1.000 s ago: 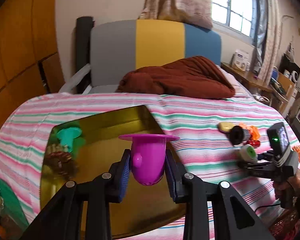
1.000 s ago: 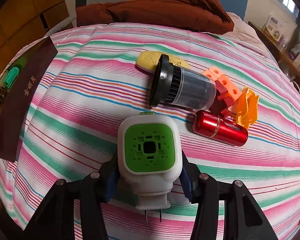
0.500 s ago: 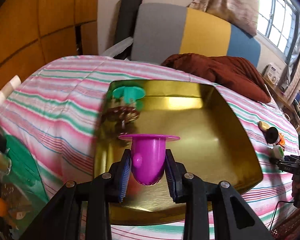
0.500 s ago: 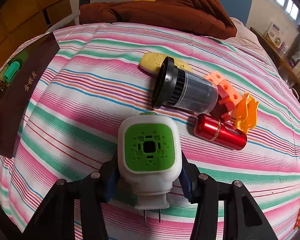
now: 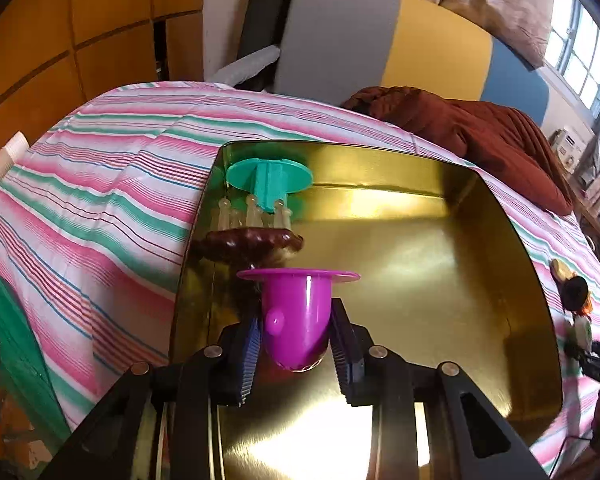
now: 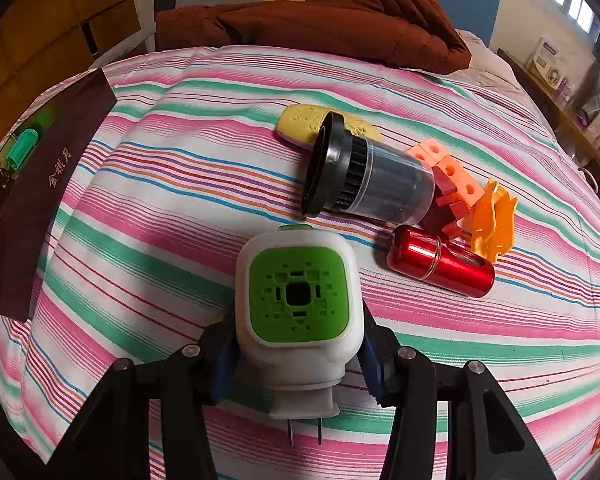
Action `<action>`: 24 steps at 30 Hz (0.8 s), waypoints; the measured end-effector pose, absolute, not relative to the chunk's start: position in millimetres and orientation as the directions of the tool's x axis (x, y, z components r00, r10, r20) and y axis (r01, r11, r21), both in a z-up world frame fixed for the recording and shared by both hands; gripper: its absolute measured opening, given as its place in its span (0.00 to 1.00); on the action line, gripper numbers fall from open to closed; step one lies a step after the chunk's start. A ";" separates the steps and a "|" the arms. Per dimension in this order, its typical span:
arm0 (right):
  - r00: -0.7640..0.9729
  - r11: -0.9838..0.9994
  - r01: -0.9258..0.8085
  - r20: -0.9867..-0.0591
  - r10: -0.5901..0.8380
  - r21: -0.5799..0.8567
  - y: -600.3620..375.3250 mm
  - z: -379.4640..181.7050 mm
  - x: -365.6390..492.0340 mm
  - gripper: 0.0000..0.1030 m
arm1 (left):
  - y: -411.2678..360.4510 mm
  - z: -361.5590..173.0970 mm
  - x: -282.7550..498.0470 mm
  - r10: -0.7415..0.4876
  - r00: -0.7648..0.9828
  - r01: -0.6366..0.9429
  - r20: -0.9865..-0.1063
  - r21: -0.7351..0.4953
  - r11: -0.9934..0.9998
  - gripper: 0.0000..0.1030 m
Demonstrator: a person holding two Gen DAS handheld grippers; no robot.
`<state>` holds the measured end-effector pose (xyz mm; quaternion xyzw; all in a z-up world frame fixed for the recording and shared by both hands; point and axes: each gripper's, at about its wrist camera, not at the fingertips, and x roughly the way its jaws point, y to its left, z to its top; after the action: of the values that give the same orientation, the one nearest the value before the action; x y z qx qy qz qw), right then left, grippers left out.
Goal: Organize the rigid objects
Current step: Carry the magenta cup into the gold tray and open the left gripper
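Striped pink, green and white bedding (image 6: 180,208) covers the bed, with a brown quilted blanket (image 6: 340,12) bunched at its far end below a grey, yellow and blue headboard (image 5: 380,40). On the bedding's left part lies a gold tin tray (image 5: 440,280); in its far left corner stand a teal spool-shaped piece (image 5: 269,180) and a brown scalp massager (image 5: 252,236) with pale prongs, just beside each other.

Above the tray's near part, the left gripper (image 5: 298,334) has its fingers clamped on a purple flanged cup (image 5: 298,312), held upright with its flange on top.

The right gripper (image 6: 298,344) grips a white plug-in device with a green vented face (image 6: 298,296), its two prongs pointing toward the camera, above the bedding. Beyond it lie a black-capped clear cylinder (image 6: 364,176) on its side, resting against a yellow oblong piece (image 6: 300,120), then orange blocks (image 6: 448,168), an orange plastic figure (image 6: 492,220) and a red metal cylinder (image 6: 440,266), all close together.
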<state>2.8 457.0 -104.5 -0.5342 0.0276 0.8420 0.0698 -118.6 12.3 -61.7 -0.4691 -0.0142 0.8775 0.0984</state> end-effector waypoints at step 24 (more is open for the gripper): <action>-0.425 -0.988 -0.150 -0.900 0.095 -0.034 457.0 -104.8 3.0 0.50 | 5.3 -41.3 -98.4 0.113 -0.630 -0.156 -0.768 -0.017 -0.988 0.39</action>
<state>3.0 457.0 -104.8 -0.5312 0.0258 0.8438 0.0726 -98.4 5.3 -41.3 -0.4236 0.0256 0.9024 0.0746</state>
